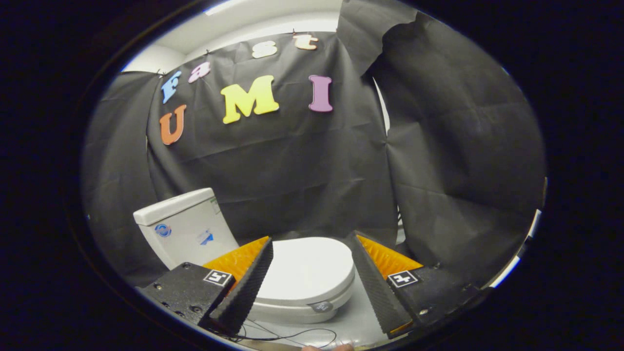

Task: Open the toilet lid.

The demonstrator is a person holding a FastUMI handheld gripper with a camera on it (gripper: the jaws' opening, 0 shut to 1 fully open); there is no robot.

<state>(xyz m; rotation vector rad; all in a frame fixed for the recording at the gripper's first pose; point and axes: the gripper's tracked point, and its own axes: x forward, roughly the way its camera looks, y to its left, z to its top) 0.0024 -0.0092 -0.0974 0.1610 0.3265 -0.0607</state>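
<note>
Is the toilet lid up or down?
Down. The lid lies flat over the bowl, its front edge low, beyond the open tongs, which aren't touching it. The tank stands behind.

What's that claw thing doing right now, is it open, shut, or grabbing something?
Gripper: open, holding nothing; its fingers spread wide with the closed toilet lid seen between them, not touched.

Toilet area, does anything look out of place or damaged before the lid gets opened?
Nothing stands out. The toilet lid lies flat and closed on the bowl, the tank behind it looks whole, and a thin dark cable trails loosely across the floor in front. The tool is open, with the lid between its fingers.
</note>
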